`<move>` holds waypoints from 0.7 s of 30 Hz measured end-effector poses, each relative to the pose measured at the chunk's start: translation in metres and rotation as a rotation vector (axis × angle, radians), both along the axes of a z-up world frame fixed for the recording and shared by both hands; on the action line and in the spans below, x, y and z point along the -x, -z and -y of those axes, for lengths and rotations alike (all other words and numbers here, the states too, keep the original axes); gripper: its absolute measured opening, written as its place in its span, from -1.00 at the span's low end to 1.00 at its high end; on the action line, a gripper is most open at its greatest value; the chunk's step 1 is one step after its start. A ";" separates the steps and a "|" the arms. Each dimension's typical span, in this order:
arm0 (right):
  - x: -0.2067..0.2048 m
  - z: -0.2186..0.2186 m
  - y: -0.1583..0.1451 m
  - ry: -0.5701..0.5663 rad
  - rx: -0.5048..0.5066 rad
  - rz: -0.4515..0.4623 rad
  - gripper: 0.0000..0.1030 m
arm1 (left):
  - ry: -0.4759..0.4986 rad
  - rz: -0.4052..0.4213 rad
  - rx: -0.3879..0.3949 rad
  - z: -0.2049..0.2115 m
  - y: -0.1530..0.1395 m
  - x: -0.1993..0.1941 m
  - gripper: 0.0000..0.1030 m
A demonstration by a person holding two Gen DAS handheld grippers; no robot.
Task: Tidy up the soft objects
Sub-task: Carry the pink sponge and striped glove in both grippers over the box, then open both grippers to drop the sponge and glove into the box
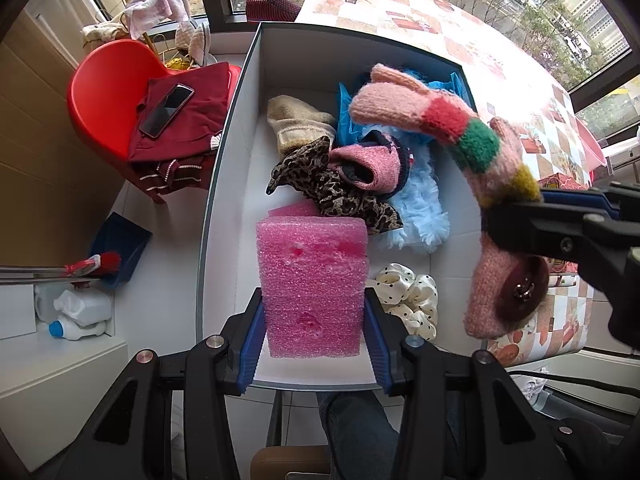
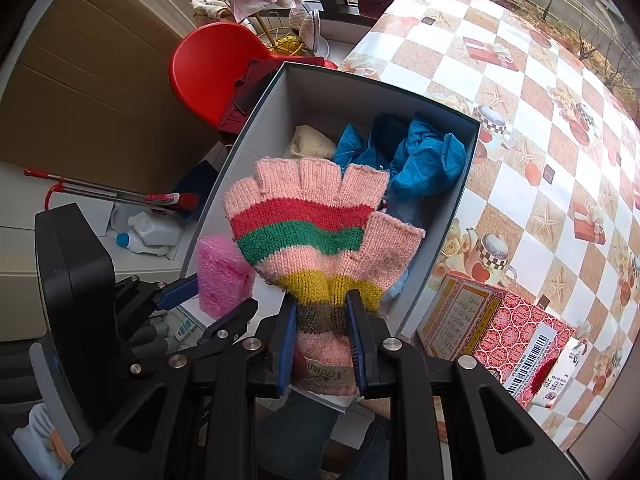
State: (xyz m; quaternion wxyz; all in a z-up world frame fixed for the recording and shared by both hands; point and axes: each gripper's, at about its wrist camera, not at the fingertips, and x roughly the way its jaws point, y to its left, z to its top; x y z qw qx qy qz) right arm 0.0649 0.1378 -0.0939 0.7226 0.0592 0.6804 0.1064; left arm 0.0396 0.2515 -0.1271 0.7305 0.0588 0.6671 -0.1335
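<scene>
The left gripper (image 1: 314, 320) is clamped on a pink foam block (image 1: 314, 284). The block is rectangular, with a coarse bubbled surface and a few shallow dents on its upper face. It stands between the blue pads (image 1: 253, 344) at the near end of the box (image 1: 224, 184), above the white floor of the box.

The right gripper (image 2: 322, 340) is clamped on a knitted glove (image 2: 320, 232), pinching it at the cuff. The glove is fingerless and pale pink, with red, green, yellow and brown-grey bands across the palm. A paper label is fixed near the cuff, and the left view shows a dark round button (image 1: 520, 288) on its lower part. The glove is held in the air above the right side of the box, finger stubs pointing away from the gripper.

Inside the box lie the following soft items:
- a beige knit piece (image 1: 298, 122) at the far end;
- blue cloth (image 2: 424, 156) in the far right corner;
- a leopard-print scarf (image 1: 336, 188) in the middle;
- a pink fuzzy sock (image 1: 372, 164), touching the scarf;
- a light blue fluffy piece (image 1: 420, 208) along the right wall;
- a white polka-dot scrunchie (image 1: 408, 296), just beside the foam block.

The box sits on a table with a checked cloth (image 2: 540, 120). A red patterned carton (image 2: 500, 332) lies on the cloth near the box.
</scene>
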 end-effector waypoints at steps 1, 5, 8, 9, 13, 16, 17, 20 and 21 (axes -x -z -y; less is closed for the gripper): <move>0.000 0.000 0.001 0.001 0.000 -0.001 -0.51 | 0.001 0.000 -0.002 0.000 0.000 0.000 -0.05; 0.000 -0.001 0.003 0.003 -0.003 -0.003 -0.51 | 0.004 0.001 -0.006 0.000 0.001 0.000 -0.05; -0.001 -0.001 0.003 0.001 -0.002 0.000 -0.51 | 0.004 0.001 -0.002 0.001 0.001 0.000 -0.05; -0.001 -0.001 0.003 0.001 -0.001 0.001 -0.51 | 0.004 0.004 0.003 0.000 0.001 0.000 -0.04; -0.002 -0.002 0.004 -0.004 -0.001 -0.003 -0.50 | -0.012 0.027 0.009 -0.001 -0.005 0.000 0.45; -0.001 0.000 0.004 0.000 -0.003 -0.016 0.27 | -0.007 0.026 -0.014 0.000 -0.007 0.000 0.66; -0.001 0.000 0.002 0.005 -0.001 -0.015 0.58 | -0.011 0.013 -0.031 0.000 -0.006 -0.002 0.73; 0.000 0.004 -0.006 0.009 0.021 -0.001 0.65 | -0.021 -0.006 -0.029 -0.003 -0.005 -0.005 0.84; 0.001 0.006 -0.010 0.012 0.014 -0.001 0.89 | -0.026 0.013 -0.029 -0.004 -0.010 -0.004 0.85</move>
